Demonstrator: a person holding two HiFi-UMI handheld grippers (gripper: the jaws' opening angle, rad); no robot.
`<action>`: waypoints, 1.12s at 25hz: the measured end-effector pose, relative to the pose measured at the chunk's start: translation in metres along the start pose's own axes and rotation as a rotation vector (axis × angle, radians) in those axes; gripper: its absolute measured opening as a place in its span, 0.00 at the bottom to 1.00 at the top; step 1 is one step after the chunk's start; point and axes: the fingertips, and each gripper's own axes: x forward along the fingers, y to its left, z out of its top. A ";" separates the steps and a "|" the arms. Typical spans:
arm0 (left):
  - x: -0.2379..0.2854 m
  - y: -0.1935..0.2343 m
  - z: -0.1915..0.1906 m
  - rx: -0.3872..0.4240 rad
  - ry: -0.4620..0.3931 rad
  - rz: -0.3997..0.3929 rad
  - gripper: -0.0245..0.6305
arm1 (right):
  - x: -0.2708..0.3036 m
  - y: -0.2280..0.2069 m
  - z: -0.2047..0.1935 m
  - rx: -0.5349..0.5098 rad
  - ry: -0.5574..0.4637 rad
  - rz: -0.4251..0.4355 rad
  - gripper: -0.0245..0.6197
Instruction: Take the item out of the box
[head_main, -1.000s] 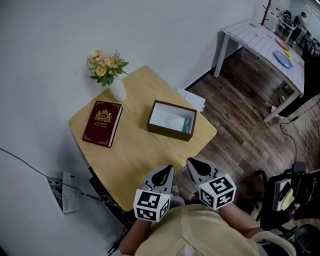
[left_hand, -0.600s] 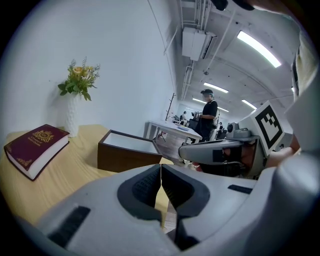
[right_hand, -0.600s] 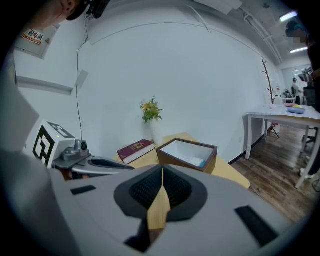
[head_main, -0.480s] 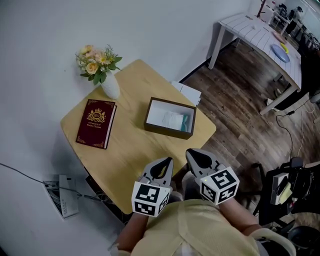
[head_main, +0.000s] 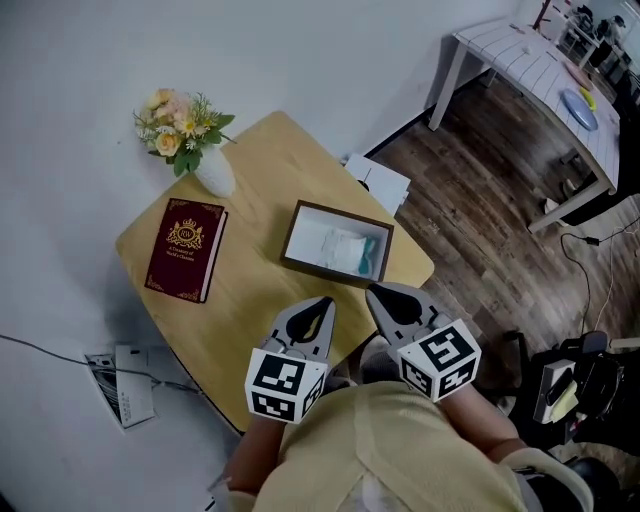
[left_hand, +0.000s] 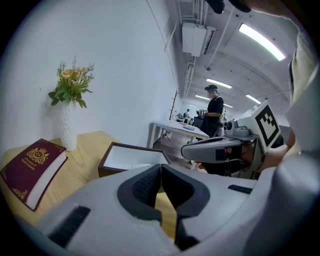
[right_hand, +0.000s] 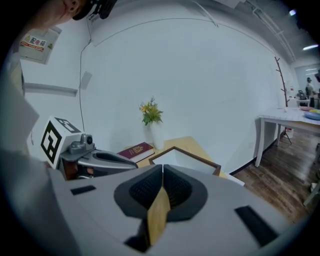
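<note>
Jaws on left gripper (head_main: 321, 304) and right gripper (head_main: 373, 292) are closed on nothing; both have edged nearer the box (head_main: 325, 273) than a second ago. Item (head_main: 350, 250), seemingly a pale packet, stays inside it on the worktop (head_main: 250, 285).

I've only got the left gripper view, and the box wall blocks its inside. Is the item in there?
Observer: Yes; the head view shows a pale packet with a teal edge lying in the open box.
Operator: Is the right gripper shut?
Observer: Its own view shows the right gripper with jaws together, nothing between them.
Operator: How near the box are both grippers?
Observer: From above, the left gripper and the right one are at the table's near edge, short of the box.
</note>
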 end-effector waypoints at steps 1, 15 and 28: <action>0.004 0.001 0.003 -0.006 0.002 0.003 0.07 | 0.002 -0.003 0.002 -0.003 0.008 0.014 0.09; 0.045 0.022 0.038 -0.019 0.046 0.103 0.07 | 0.029 -0.044 0.013 -0.030 0.092 0.162 0.09; 0.076 0.030 0.045 0.071 0.198 0.131 0.07 | 0.050 -0.063 0.017 -0.098 0.171 0.277 0.09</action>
